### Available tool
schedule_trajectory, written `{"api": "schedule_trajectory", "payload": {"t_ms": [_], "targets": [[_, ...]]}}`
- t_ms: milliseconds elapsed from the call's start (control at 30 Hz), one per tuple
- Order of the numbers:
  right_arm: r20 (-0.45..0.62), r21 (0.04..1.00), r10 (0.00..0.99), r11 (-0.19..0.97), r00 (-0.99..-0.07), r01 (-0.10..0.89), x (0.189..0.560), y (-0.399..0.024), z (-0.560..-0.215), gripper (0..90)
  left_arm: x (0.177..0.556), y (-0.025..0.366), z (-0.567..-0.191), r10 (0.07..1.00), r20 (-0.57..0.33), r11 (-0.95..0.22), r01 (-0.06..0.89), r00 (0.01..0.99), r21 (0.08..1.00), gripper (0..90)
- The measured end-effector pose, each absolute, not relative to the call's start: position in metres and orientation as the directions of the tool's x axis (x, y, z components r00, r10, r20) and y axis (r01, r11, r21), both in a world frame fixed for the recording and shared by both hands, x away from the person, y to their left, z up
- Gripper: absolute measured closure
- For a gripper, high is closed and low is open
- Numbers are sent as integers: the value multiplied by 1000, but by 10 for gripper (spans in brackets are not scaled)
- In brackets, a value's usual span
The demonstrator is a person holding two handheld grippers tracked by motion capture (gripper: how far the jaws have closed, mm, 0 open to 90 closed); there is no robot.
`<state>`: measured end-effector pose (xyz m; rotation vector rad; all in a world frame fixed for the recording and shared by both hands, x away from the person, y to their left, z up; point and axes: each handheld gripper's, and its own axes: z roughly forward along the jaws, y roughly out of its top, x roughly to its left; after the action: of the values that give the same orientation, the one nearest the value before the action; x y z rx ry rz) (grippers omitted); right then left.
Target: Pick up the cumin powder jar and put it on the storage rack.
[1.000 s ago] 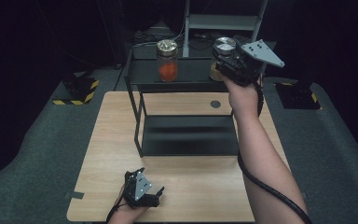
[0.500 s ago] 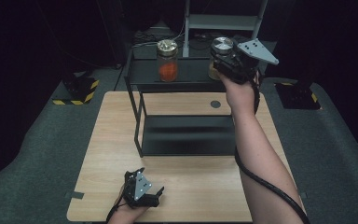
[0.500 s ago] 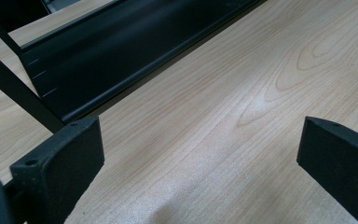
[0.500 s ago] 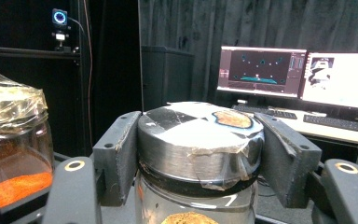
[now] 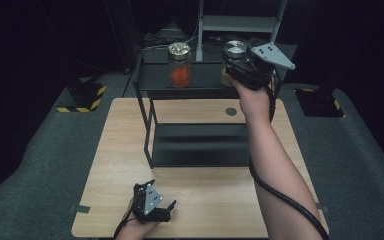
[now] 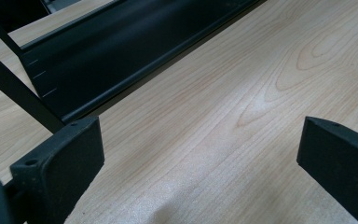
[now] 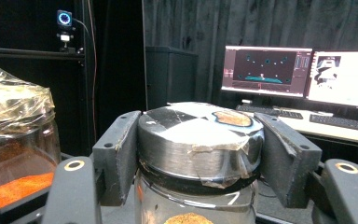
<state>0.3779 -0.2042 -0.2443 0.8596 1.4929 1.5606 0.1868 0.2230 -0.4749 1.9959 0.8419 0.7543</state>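
Here the wooden table [image 5: 130,150] carries a black two-tier metal rack [image 5: 200,145], the landmark for all positions below. On the rack's top shelf [image 5: 200,82], toward its left half, stands a glass jar of orange powder [image 5: 179,65], its mouth covered with crinkled film. At the right end of the same shelf, the right gripper [image 5: 236,62] is clamped on the taped metal lid of a second glass jar [image 7: 200,140]; the pads press the lid from both sides, with brownish contents just visible below. In front of the rack, near the table's front edge, the left gripper [image 5: 152,202] rests with its jaws spread wide over bare wood, holding nothing.

As a judgement, placement is nearly complete: the held jar appears to be at the shelf, and release and withdrawal remain. Whether its base actually sits on the shelf cannot be told, since the gripper and hand cover it from above and the right gripper view cuts off the jar's lower part.
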Motion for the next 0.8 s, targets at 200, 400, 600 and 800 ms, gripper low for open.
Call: {"api": "schedule_trajectory", "payload": {"t_ms": [200,400,600,800], "targets": [[-49,996,890,11,-454,-87,379,-204,-244,342,187,223,-475,777,200,-438,285,597,853,9],[-50,996,890,14,-452,-83,378,-204,-243,339,187,223,-475,778,197,-436,287,597,853,9],[-42,997,890,10,-454,-73,378,-205,-241,330,188,224,-474,777,197,-436,287,597,853,8],[-38,998,885,11,-463,-62,377,-204,-240,174,188,224,-475,779,192,-432,289,596,854,8]]}}
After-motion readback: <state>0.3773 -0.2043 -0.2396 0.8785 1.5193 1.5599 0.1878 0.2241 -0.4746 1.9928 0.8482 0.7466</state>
